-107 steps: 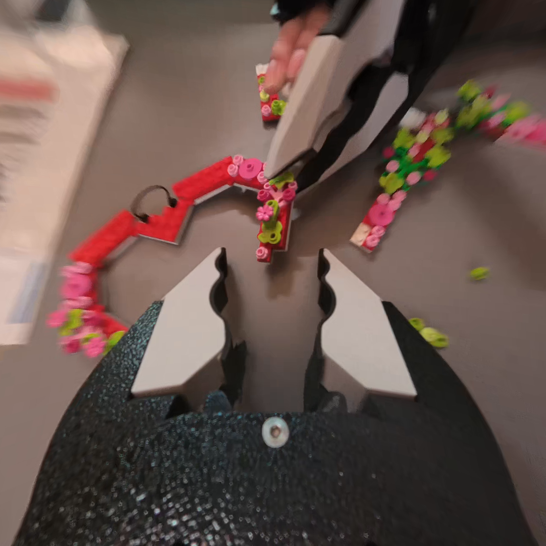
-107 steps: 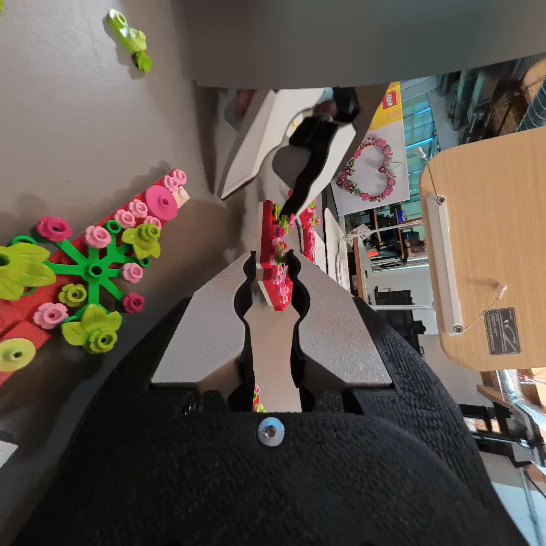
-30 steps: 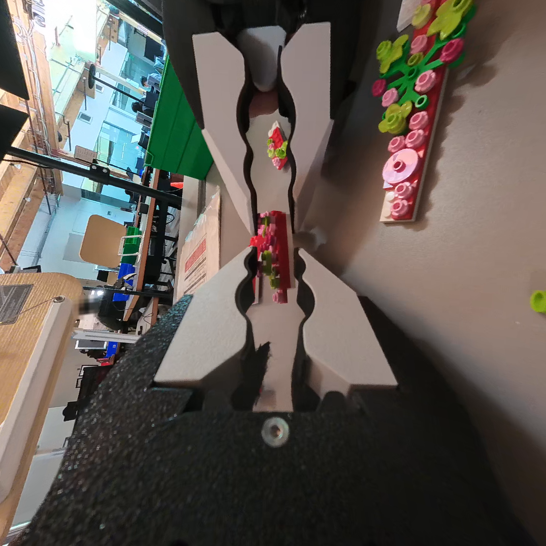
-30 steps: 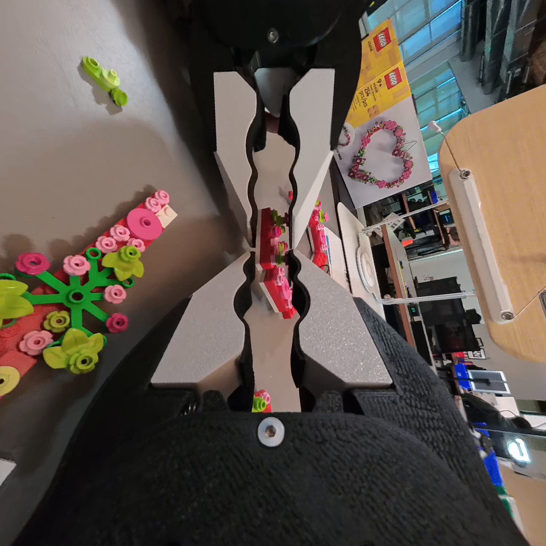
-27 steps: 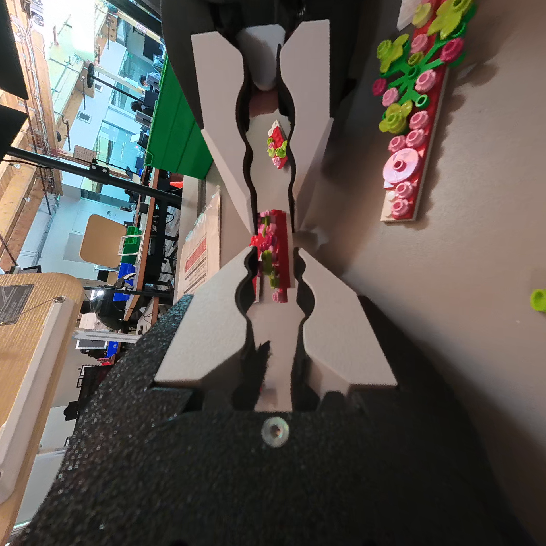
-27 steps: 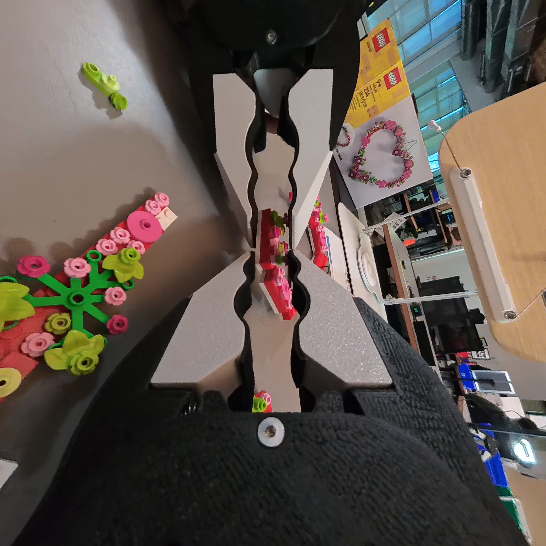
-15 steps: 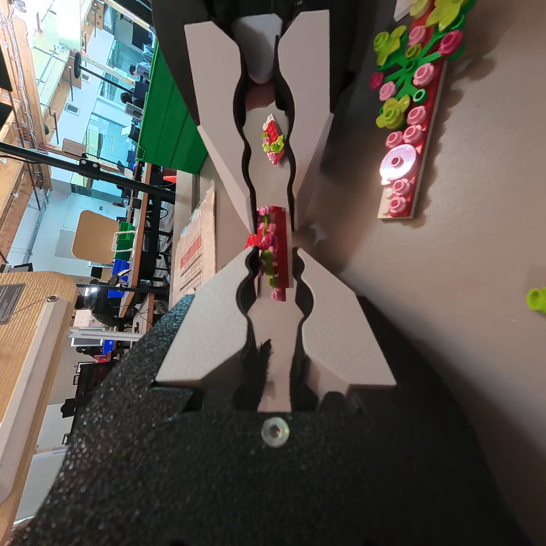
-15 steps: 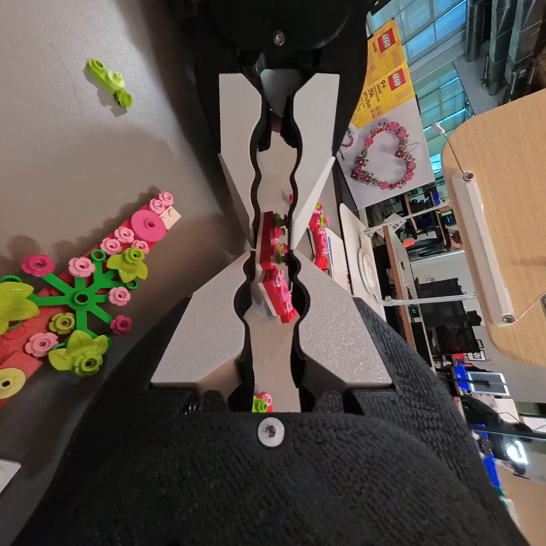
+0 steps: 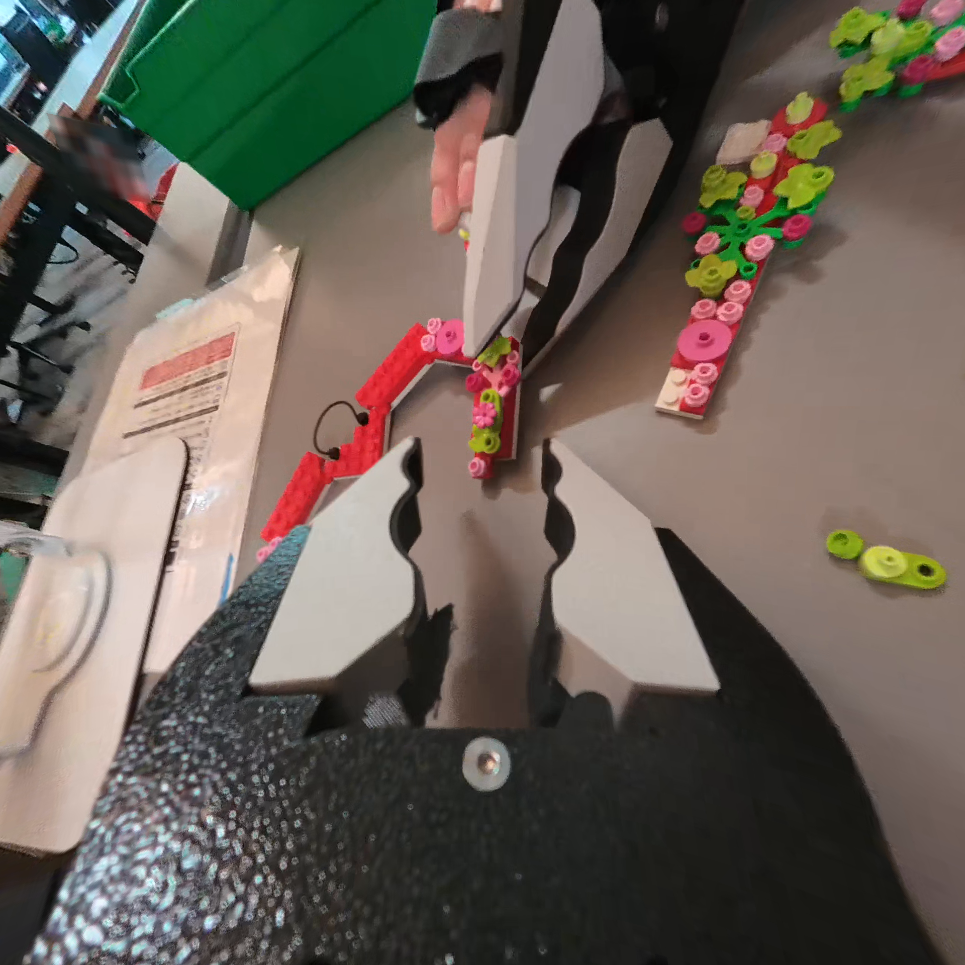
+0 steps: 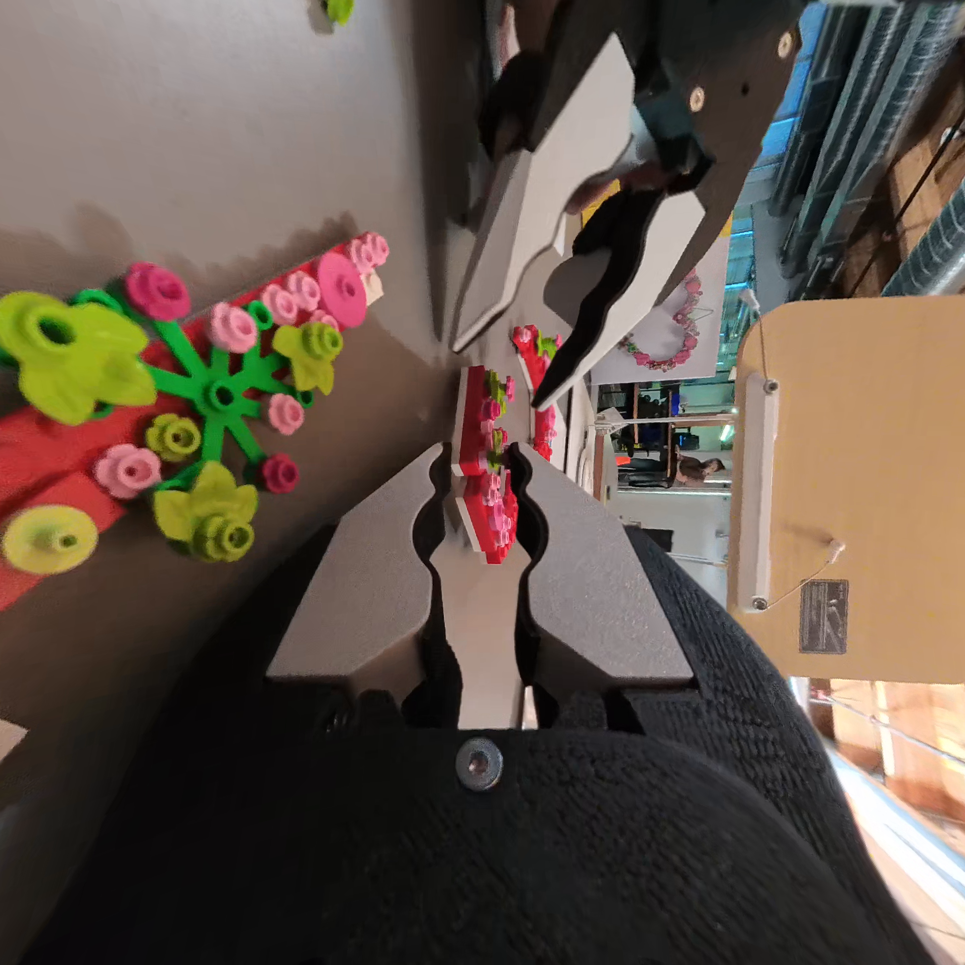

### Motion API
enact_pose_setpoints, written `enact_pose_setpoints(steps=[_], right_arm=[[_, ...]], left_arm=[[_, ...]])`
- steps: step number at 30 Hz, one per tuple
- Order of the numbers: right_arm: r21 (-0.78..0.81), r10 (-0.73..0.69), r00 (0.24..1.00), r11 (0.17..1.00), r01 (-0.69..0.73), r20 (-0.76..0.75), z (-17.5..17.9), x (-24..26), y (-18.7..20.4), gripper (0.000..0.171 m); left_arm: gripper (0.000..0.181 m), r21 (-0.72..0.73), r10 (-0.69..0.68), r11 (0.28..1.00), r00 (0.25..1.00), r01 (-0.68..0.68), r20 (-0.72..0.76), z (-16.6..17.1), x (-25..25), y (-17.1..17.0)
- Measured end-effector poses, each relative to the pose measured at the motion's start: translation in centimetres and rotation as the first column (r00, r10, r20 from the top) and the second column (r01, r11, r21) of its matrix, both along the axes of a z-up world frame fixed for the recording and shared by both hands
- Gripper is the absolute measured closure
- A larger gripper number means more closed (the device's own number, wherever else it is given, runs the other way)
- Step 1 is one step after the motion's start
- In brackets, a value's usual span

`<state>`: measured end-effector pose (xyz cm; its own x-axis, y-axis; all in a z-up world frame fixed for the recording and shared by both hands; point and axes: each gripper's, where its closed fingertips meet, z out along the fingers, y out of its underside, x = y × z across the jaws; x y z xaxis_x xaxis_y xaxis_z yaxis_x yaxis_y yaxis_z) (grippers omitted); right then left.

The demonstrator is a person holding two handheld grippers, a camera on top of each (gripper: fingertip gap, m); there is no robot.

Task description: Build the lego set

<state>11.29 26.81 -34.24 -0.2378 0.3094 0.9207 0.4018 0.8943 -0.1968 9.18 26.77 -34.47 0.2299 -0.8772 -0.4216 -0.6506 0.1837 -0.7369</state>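
While the right gripper [image 10: 479,451] holds its fingers closed on the flowered red segment [image 10: 480,459], pinching it by its edges, the left gripper [image 9: 480,449] hangs with its fingers spread wide and nothing between them. The step in hand looks like joining this segment to the red frame chain [image 9: 376,397], which lies on the table just ahead of the left fingertips and bends off to their left side. Whether the joint is fully pressed home cannot be told. The next move probably calls for the left fingers to close on the bare red plates beside the joint and brace them while the right presses studs together squarely.

Beneath both sets of fingers spreads a grey table [image 9: 783,470]. Well beyond the left fingers stands a green bin [image 9: 271,89], with an open workspace of desks behind it. A plastic bag with a printed sheet [image 9: 198,397] lies to their left. To their right rests a finished flowered strip [image 9: 731,261], and nearer, a small loose lime piece [image 9: 887,564].
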Motion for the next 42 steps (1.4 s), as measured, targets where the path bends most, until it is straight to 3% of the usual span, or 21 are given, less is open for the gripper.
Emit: enact_pose_setpoints(steps=[5, 16, 23, 26, 31, 42], right_arm=[[-0.015, 0.010, 0.999, 1.000, -0.009, 0.042, -0.3, 0.3, -0.3, 0.150], [-0.304, -0.008, 0.993, 0.952, 0.043, 0.116, 0.0, 2.0, -0.3, 0.135], [-0.467, -0.074, 0.982, 0.884, -0.017, -0.176, 3.8, 2.4, 0.6, 0.139], [-0.576, -0.065, 0.991, 0.817, -0.013, -0.114, 3.2, 2.2, -0.4, 0.143], [-0.792, -0.036, 0.998, 0.607, 0.060, 0.048, 2.1, 0.4, -2.2, 0.145], [-0.800, -0.076, 0.983, 0.571, 0.183, 0.170, 0.4, -1.6, -0.9, 0.160]], left_arm=[[0.139, -0.058, 0.002, 0.998, 1.000, -0.001, 0.018, -0.1, 0.1, -0.1], [0.138, -0.082, 0.004, 0.997, 1.000, -0.001, 0.031, 0.3, -0.1, -0.1], [0.139, -0.055, 0.047, 0.998, 0.983, -0.038, 0.179, 3.4, -1.0, 0.8], [0.139, -0.134, 0.015, 0.991, 0.979, 0.013, 0.205, 3.4, -0.9, 0.1], [0.144, -0.188, -0.010, 0.982, 0.992, 0.034, 0.129, 2.0, -0.1, -0.5], [0.154, -0.258, -0.028, 0.966, 1.000, 0.028, 0.002, -0.9, 0.4, -0.2]])
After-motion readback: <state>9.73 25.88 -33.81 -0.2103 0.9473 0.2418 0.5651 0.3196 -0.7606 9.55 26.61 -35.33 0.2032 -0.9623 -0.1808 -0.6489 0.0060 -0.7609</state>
